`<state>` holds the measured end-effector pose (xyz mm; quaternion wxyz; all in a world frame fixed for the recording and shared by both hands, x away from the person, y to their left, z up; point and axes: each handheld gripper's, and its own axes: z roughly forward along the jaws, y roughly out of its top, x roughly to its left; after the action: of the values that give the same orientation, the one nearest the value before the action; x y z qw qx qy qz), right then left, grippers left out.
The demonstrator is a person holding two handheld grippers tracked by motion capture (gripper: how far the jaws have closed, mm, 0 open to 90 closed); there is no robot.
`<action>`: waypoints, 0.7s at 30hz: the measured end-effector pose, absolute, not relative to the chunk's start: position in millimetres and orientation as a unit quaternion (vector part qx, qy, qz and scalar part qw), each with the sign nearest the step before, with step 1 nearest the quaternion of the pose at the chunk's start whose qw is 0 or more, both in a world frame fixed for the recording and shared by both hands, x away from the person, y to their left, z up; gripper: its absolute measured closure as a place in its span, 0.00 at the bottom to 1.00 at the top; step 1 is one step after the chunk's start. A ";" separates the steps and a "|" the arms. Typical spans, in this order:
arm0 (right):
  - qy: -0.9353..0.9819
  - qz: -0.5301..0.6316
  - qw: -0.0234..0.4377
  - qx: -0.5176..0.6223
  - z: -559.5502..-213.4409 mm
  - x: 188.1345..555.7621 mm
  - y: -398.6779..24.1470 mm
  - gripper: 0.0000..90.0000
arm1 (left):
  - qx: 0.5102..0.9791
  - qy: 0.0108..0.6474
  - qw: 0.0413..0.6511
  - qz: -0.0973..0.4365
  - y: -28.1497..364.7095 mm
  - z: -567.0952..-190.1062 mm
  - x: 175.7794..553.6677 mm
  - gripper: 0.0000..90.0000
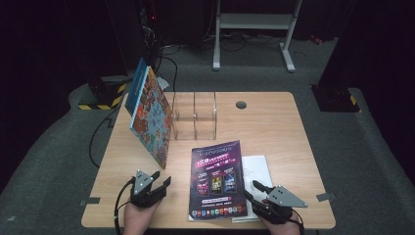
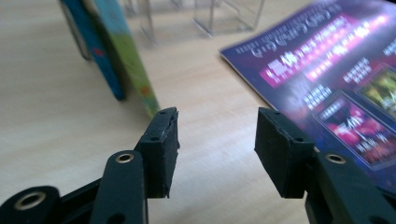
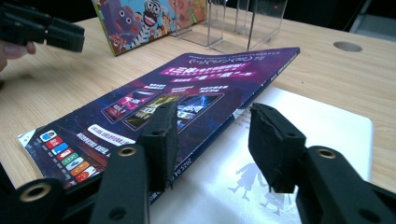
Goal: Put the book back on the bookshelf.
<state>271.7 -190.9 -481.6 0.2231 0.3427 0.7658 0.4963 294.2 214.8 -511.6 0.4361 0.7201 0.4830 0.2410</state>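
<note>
Table lit from above, surroundings dark — left gripper view background blurred, perhaps defocus.

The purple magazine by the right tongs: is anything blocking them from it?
Nothing visible does. The right tongs stand open, right at the purple magazine's near edge, where it overlaps a white booklet. Nothing lies on the cover.

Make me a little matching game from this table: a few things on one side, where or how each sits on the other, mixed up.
Things:
1. purple magazine
2. picture books
3. clear plastic holder
4. white booklet

Places or states:
A. stands empty near the table's middle
B. lies flat, partly covered by something else
C. stand leaning, at the left
D. lies flat on top, between the two grippers

Pairs: 1-D, 2-C, 3-A, 4-B
</note>
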 end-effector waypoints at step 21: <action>0.776 0.458 0.192 0.390 -481.0 294.4 -190.8 0.55 | 0.773 0.443 0.419 0.174 164.1 -519.3 306.5 0.47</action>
<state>294.4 -190.8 -481.0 0.1924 0.3897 0.7755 0.4579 306.5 164.1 -519.3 0.4193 0.7733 0.4427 0.1736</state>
